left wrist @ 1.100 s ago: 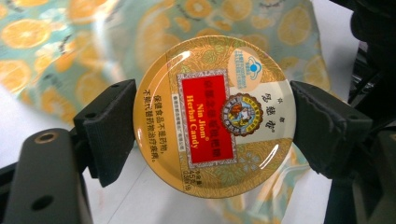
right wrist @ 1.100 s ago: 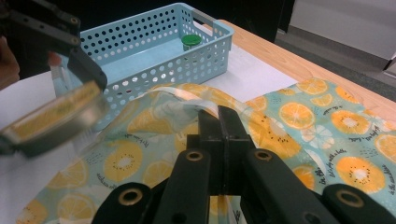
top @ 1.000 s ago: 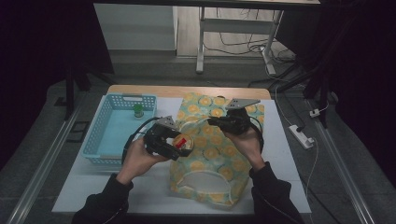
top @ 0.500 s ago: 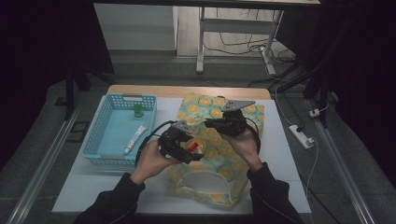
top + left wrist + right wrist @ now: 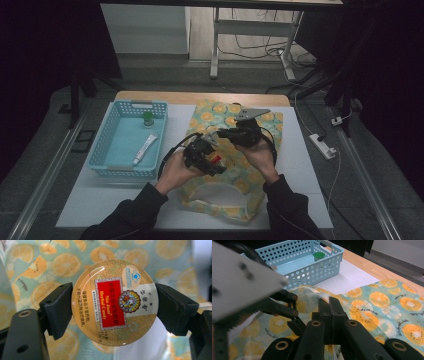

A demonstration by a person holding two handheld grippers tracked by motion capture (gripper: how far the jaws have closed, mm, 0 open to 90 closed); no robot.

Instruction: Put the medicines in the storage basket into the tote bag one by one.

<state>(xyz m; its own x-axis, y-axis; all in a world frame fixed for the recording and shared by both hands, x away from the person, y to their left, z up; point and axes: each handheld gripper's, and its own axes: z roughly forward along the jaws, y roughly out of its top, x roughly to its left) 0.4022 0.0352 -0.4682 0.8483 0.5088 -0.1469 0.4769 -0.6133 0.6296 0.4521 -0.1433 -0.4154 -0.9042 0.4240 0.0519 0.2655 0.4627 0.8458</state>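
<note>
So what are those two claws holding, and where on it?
Left gripper clamps a round candy tin by opposite edges; right gripper pinches the fruit-print bag fabric.

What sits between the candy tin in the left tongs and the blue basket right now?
In the high view, only bare white mat lies between the candy tin, clamped in the left tongs, and the blue basket.

**Count on the desk**

One round candy tin (image 5: 114, 302) is sitting between the jaws of the left tool (image 5: 206, 155). One fruit-print bag (image 5: 252, 131) is lying on the desk (image 5: 310, 165), and the right tool (image 5: 231, 134) is pinching its cloth. That is making two tools. One blue basket (image 5: 102, 150) is standing at the left, holding two things: one green-capped bottle (image 5: 148, 119) and one white tube (image 5: 145, 149). One power strip (image 5: 322, 146) is lying on the floor.
</note>
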